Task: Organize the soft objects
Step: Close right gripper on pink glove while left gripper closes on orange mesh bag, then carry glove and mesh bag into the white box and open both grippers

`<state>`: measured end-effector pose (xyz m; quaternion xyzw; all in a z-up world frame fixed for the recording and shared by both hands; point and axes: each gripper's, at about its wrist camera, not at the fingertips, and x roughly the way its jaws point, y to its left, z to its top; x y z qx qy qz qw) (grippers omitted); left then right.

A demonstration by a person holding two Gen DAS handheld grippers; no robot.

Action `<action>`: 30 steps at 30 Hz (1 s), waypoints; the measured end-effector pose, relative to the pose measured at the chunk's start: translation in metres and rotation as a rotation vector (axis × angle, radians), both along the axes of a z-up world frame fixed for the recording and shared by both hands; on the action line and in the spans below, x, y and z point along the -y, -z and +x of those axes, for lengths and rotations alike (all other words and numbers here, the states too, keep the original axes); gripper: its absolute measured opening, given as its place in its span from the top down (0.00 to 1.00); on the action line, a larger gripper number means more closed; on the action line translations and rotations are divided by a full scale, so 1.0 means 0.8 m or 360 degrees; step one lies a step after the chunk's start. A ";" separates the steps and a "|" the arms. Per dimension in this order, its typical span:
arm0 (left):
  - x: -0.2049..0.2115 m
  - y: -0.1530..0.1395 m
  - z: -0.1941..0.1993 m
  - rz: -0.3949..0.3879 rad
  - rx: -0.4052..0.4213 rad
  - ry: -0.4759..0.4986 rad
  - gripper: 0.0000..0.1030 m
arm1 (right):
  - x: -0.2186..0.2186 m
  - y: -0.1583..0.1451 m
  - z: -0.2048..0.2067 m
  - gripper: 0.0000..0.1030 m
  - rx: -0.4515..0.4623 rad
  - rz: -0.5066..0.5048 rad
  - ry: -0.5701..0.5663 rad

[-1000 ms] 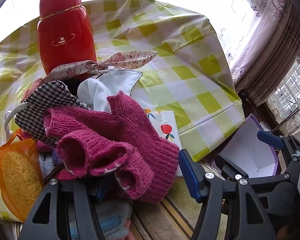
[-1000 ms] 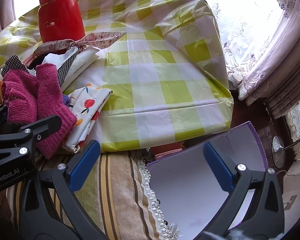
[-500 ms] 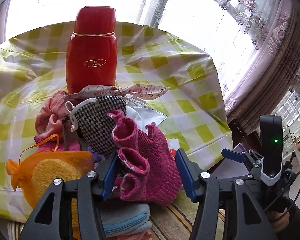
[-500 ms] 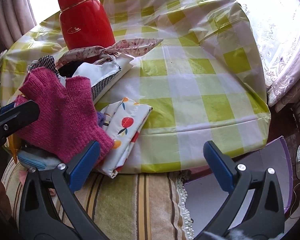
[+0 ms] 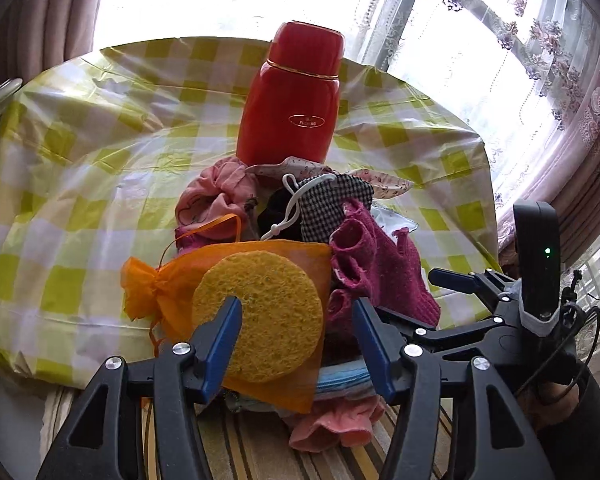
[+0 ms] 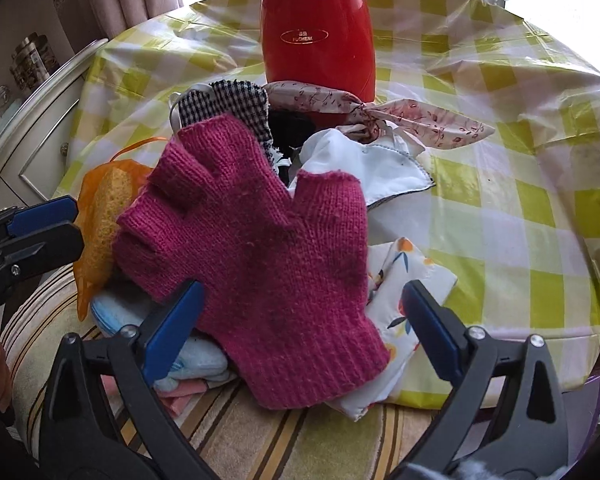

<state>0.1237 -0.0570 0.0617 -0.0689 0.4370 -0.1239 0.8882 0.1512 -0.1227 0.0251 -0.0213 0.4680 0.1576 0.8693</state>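
Observation:
A pile of soft things lies at the table's near edge. A magenta knit fingerless glove (image 6: 268, 248) lies on top; it also shows in the left wrist view (image 5: 380, 264). My right gripper (image 6: 300, 320) is open, its jaws either side of the glove's cuff. My left gripper (image 5: 296, 344) is open, framing an orange mesh bag (image 5: 172, 280) with a round yellow sponge (image 5: 268, 308). A checked face mask (image 5: 332, 204), a white cloth (image 6: 364, 168), a floral headband (image 6: 420, 120), a fruit-print cloth (image 6: 404, 280) and folded blue and pink cloths (image 5: 340, 412) are in the pile.
A red thermos (image 5: 296, 96) stands behind the pile on the green-checked tablecloth (image 6: 520, 200). A striped cushion (image 6: 260, 432) lies under the pile's near edge. A white cabinet (image 6: 32, 136) stands to the left. The right gripper (image 5: 500, 320) shows in the left wrist view.
Both grippers swung left toward the pile. The left one now frames the sponge bag instead of the glove. The right one now frames the glove; the purple box has left its view.

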 end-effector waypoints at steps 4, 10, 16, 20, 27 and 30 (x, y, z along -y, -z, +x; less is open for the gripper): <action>-0.009 0.010 -0.002 0.0056 -0.0010 -0.0067 0.30 | -0.009 0.010 -0.002 0.67 -0.0036 -0.0037 -0.0021; -0.016 0.028 -0.002 0.0071 -0.0073 -0.0106 0.17 | 0.001 -0.006 -0.024 0.86 0.0006 0.0100 -0.0052; -0.009 0.045 0.008 0.0125 -0.0150 -0.0125 0.19 | 0.024 -0.038 -0.041 0.86 0.0068 0.0205 -0.0016; -0.002 0.050 0.012 0.0182 -0.0151 -0.0123 0.31 | 0.040 -0.056 -0.047 0.86 0.0113 0.0217 0.0041; 0.008 0.018 -0.013 0.0191 0.0012 -0.0090 0.31 | 0.081 -0.072 -0.068 0.86 0.0167 0.0183 0.0190; 0.019 -0.004 -0.028 0.0188 0.0111 -0.0054 0.31 | 0.104 -0.077 -0.083 0.86 0.0183 0.0161 0.0270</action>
